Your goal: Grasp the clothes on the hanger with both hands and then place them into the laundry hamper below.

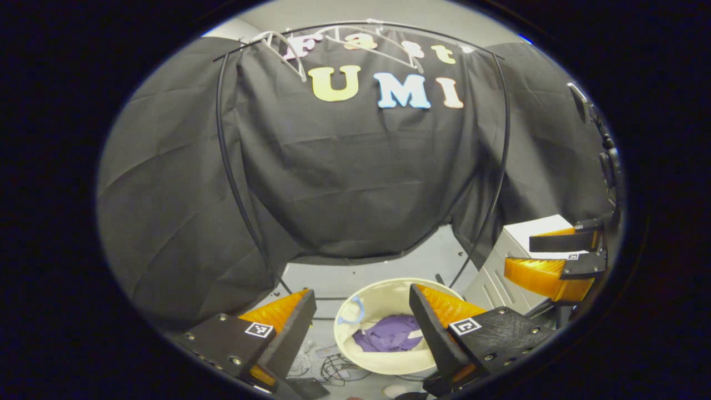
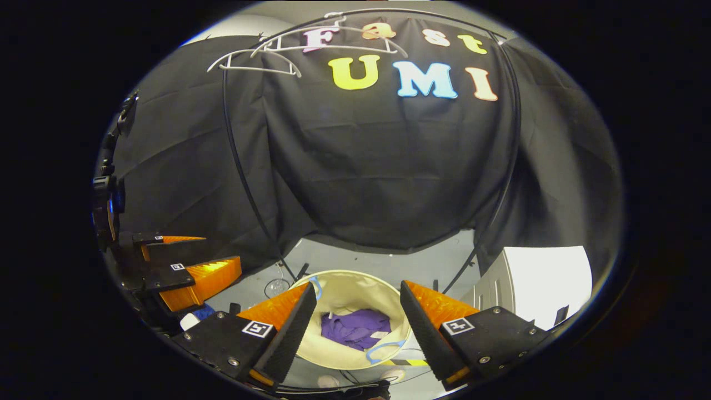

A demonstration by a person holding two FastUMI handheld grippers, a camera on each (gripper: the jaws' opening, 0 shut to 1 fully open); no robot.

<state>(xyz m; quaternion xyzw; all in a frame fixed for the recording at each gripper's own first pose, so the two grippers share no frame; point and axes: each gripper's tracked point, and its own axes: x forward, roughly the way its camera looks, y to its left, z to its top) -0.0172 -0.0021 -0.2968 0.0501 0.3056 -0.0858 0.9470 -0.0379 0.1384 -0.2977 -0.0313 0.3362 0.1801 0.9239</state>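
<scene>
Hand-held gripper (image 2: 355,328) apparently above hamper (image 2: 344,283)

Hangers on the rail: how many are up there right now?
2, both bare: one white hanger at the rail's left end, a second hanger just right of it. More could hide above.

I see a white cabinet (image 2: 547,283) at the right, against the black cloth wall (image 2: 389,166). A tangle of dark cables (image 1: 339,368) lies on the grey floor (image 1: 389,261), near left.
</scene>
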